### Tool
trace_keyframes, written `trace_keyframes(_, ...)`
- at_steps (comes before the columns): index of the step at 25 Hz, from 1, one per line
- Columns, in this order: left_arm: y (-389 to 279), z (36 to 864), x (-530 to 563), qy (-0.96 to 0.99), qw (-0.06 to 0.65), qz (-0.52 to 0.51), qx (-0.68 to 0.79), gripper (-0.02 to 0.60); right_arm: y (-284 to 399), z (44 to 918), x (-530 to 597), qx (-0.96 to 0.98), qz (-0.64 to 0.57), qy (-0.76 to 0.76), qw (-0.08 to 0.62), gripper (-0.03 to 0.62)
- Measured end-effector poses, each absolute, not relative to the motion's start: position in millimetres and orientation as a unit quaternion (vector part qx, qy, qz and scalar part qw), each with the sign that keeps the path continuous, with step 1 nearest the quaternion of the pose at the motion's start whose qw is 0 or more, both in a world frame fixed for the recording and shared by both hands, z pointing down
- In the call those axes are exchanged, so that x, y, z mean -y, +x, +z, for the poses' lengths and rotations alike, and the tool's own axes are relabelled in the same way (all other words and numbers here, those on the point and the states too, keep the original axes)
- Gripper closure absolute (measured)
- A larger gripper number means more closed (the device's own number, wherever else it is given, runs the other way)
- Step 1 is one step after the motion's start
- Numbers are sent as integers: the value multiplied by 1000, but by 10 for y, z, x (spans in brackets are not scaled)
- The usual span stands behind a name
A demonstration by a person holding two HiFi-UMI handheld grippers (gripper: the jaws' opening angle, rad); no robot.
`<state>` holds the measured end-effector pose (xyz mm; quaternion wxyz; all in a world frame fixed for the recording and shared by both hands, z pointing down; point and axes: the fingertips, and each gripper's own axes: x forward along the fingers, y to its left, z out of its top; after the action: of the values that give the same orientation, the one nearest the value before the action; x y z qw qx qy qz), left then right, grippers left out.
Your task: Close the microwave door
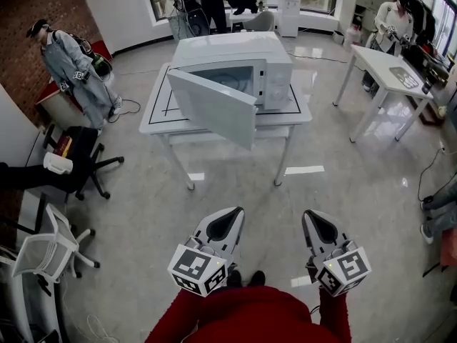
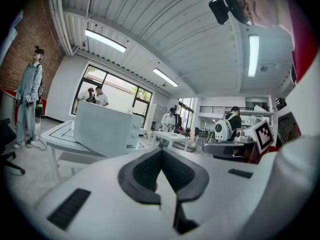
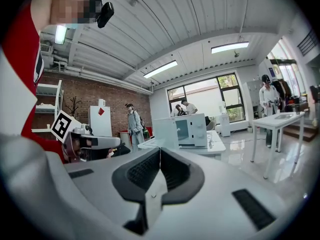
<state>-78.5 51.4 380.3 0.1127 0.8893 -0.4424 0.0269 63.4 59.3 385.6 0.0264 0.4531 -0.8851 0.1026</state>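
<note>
Standing at twelve o'clock on a white square counter (image 1: 153, 116), boxy white microwave (image 1: 235, 63), door (image 1: 214, 107) open; glossy grey floor (image 1: 350, 191); left tool (image 1: 233, 216) and right tool (image 1: 315, 219) closed, empty.

Room: glossy grey floor (image 1: 343, 191), brick wall (image 1: 36, 6) at left, white side table (image 1: 389, 70) at right, black office chair (image 1: 86, 164) and white chair (image 1: 46, 252) at left, ceiling strip lights (image 2: 105, 40) lit

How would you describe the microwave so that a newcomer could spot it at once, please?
Find the white table with black outlines in mid-room. The microwave is the white box on it, its door swung wide open; the other white table, at right, carries no such box.
</note>
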Motion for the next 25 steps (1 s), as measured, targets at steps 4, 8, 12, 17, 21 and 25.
trace_keyframes(4, -788, 3829, -514, 887, 119, 26, 445, 571, 634, 3910, -608, 887, 112, 447, 31, 580)
trace_keyframes(8, -776, 3877, -496, 885, 124, 29, 447, 571, 677, 3957, -603, 885, 123, 448, 29, 580)
trace_keyframes(12, -731, 3925, -473, 885, 127, 36, 447, 571, 744, 3991, -595, 882, 130, 452, 26, 580)
trace_keyframes(17, -675, 4014, -395, 877, 126, 59, 461, 571, 846, 4037, -586, 880, 131, 456, 32, 580)
trace_keyframes(21, -641, 4017, -236, 866, 115, 75, 481, 507, 951, 4012, -564, 879, 124, 460, 32, 580)
trace_keyframes(25, -693, 3863, 41, 846, 76, 82, 521, 390, 1047, 3941, -535, 880, 113, 460, 30, 580)
